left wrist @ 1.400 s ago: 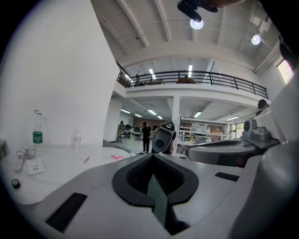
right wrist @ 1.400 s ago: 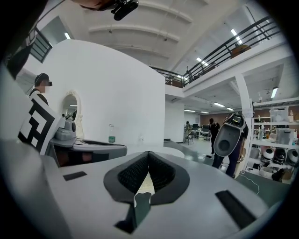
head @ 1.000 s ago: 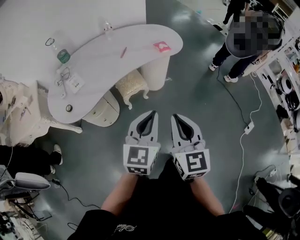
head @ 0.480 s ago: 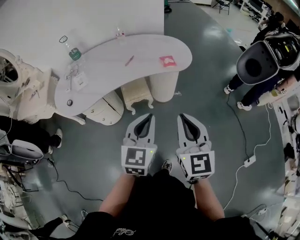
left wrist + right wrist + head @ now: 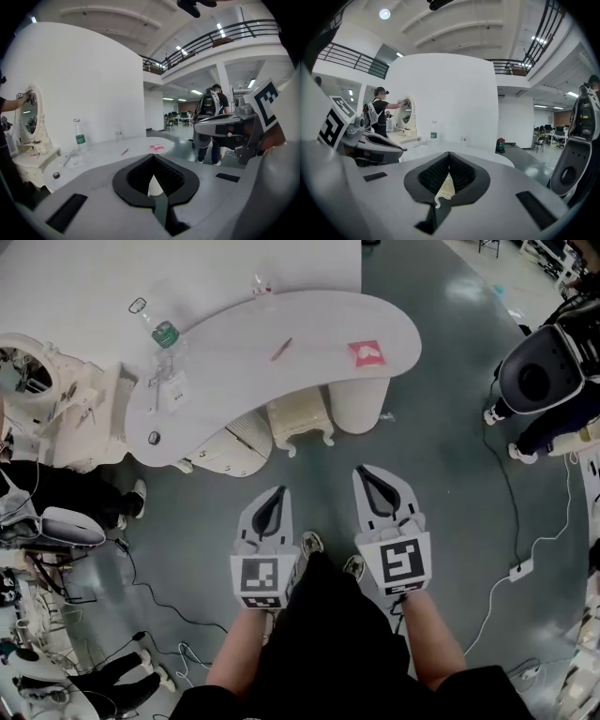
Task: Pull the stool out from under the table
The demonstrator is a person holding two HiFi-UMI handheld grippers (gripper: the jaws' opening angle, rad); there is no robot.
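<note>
The left gripper and right gripper both have their jaws pressed together, holding nothing. Ahead of them and apart from both, the cream stool stands tucked under the curved white table. Beyond it, a bottle stands on top.

Left hand-held gripper up close, jaws pressed together with nothing gripped. Beyond it sits the white table, carrying a green-labelled bottle, a red pen and a pink item. Right hand-held gripper juts in alongside.
</note>
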